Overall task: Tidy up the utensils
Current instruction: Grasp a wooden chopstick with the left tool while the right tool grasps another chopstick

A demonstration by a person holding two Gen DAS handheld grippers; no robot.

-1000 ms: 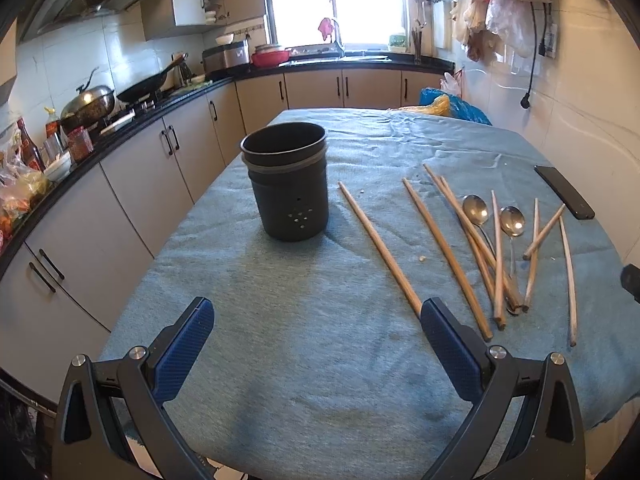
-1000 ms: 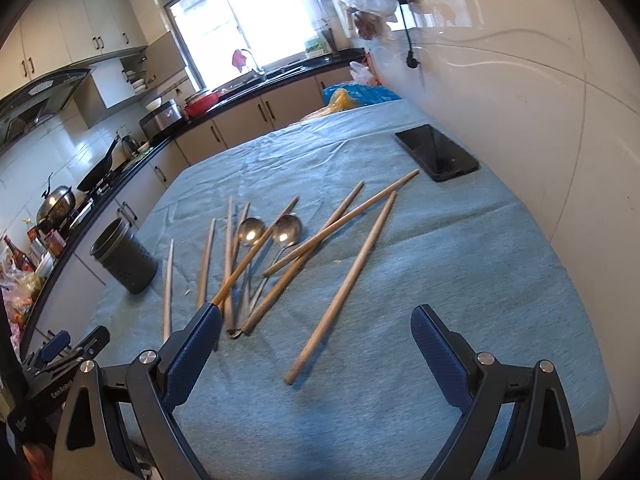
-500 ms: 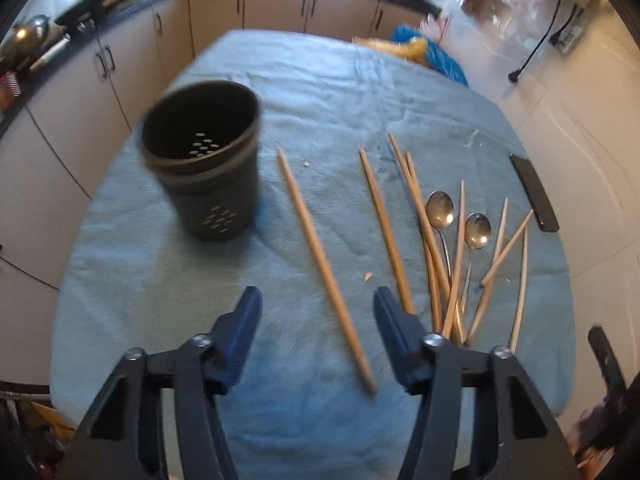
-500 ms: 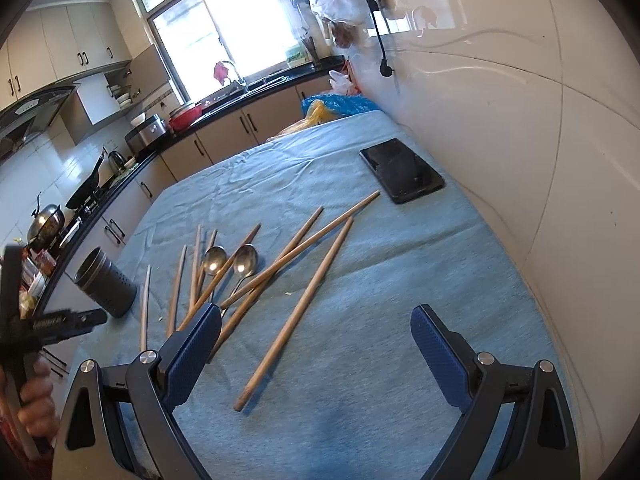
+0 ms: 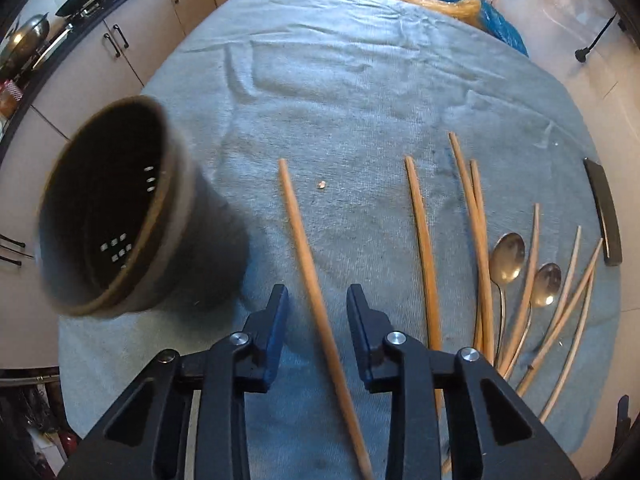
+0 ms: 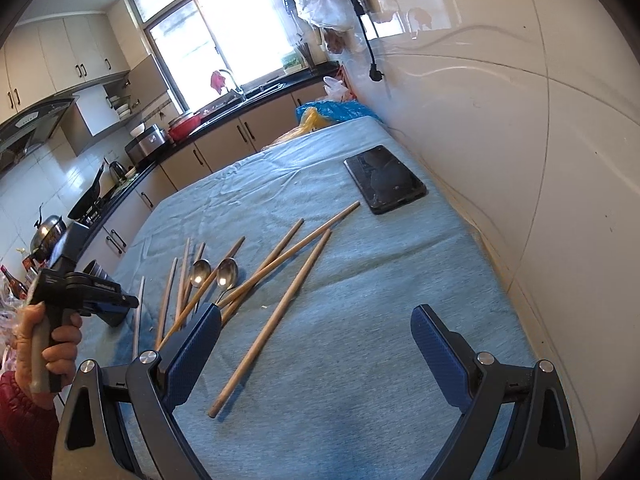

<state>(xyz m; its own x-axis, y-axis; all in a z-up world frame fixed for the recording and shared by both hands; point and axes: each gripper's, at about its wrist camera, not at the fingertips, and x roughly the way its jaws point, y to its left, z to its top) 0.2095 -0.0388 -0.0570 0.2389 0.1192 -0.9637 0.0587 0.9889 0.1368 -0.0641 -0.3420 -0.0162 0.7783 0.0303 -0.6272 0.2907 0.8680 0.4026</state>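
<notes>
Several long wooden chopsticks and two metal spoons lie on the blue-grey tablecloth. A dark perforated utensil holder stands at the left. My left gripper is partly open, its fingers either side of the leftmost chopstick without touching it. My right gripper is wide open and empty above the cloth, near a lone chopstick. The spoons and the left gripper also show in the right wrist view.
A black phone lies near the wall side of the table; it shows at the right edge in the left wrist view. Blue and yellow bags sit at the far end. Kitchen cabinets run along the left.
My left gripper has dropped toward the table, narrowed its jaws and come astride the leftmost chopstick. My right gripper stayed wide open and shifted slightly toward the wall.
</notes>
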